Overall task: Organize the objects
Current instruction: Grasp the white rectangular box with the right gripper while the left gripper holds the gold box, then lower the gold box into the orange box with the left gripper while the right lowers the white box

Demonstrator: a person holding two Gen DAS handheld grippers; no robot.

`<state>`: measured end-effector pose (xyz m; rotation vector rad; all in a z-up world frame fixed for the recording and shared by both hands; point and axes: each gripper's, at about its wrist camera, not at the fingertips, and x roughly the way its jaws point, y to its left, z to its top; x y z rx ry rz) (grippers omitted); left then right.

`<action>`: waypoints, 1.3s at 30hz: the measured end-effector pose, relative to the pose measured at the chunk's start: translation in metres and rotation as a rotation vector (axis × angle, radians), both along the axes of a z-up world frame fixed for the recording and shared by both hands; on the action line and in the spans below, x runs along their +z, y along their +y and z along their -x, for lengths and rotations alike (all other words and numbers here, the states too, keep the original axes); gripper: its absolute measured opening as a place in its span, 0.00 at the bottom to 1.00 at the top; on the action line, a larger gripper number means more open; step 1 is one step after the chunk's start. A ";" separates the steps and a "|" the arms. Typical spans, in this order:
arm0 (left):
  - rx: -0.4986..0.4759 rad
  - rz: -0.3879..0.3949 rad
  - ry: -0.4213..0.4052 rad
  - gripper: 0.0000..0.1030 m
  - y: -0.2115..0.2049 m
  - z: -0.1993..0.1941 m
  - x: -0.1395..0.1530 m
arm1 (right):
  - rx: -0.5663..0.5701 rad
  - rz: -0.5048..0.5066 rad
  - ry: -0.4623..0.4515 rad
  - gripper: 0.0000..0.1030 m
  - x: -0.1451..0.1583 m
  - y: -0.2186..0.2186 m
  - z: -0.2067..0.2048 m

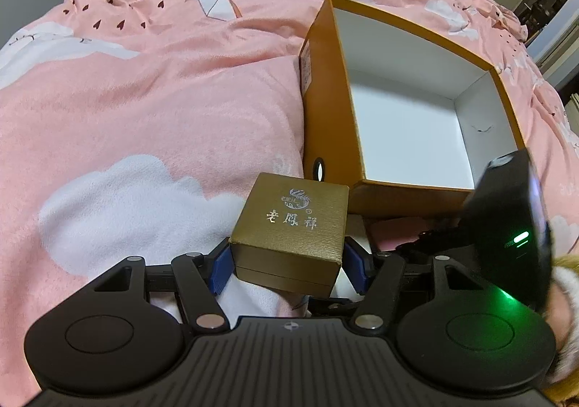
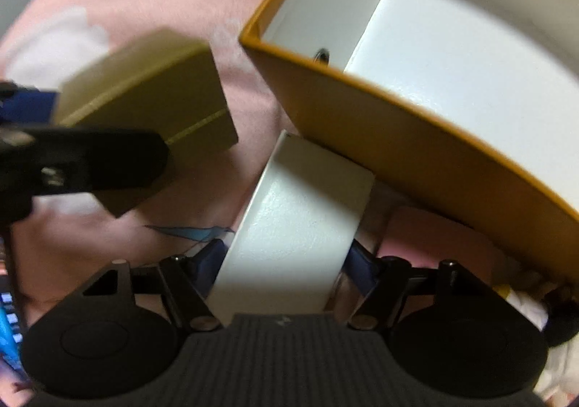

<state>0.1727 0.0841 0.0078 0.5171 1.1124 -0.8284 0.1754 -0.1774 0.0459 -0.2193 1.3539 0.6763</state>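
Beside orange box (image 1: pixel 362 197), pink bedspread (image 1: pixel 144 99).

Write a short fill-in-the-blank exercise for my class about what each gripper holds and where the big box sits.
1. The left gripper grips a small ____ box.
2. The right gripper grips a ____ box.
3. Inside, the large orange box is ____.
4. It rests on a ____ blanket.

Missing words: gold; white; empty; pink

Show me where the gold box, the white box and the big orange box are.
gold box (image 1: pixel 291 213): left wrist view, on its printed lid.
white box (image 2: pixel 300 222): right wrist view, on its broad white face.
orange box (image 1: pixel 324 81): left wrist view, on its outer left wall.
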 end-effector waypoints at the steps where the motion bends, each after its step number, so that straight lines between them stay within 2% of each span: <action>1: -0.006 0.004 -0.005 0.69 0.000 0.001 0.001 | 0.001 -0.022 0.007 0.69 0.006 -0.004 -0.001; 8: -0.066 0.041 -0.057 0.69 0.002 0.016 0.027 | 0.011 -0.152 -0.010 0.63 0.055 -0.035 0.005; 12: -0.097 0.072 -0.058 0.69 0.000 0.023 0.045 | 0.002 -0.214 -0.068 0.61 0.089 -0.055 0.006; 17: -0.169 0.080 -0.115 0.69 -0.015 0.033 0.069 | -0.033 -0.311 -0.132 0.60 0.126 -0.085 0.007; 21: -0.246 0.057 -0.151 0.69 -0.038 0.042 0.084 | -0.067 -0.371 -0.212 0.60 0.160 -0.096 0.004; 22: -0.264 0.050 -0.153 0.69 -0.043 0.045 0.086 | -0.077 -0.380 -0.241 0.60 0.165 -0.112 0.014; 25: -0.329 0.021 -0.154 0.69 -0.066 0.053 0.086 | -0.133 -0.387 -0.322 0.60 0.185 -0.133 -0.006; 29: -0.400 -0.047 -0.177 0.69 -0.099 0.062 0.074 | -0.213 -0.360 -0.379 0.60 0.189 -0.150 -0.030; 32: -0.430 -0.110 -0.150 0.69 -0.127 0.062 0.061 | -0.257 -0.321 -0.401 0.60 0.182 -0.160 -0.052; 39: -0.413 -0.244 -0.075 0.69 -0.171 0.049 0.027 | -0.312 -0.260 -0.334 0.60 0.137 -0.161 -0.100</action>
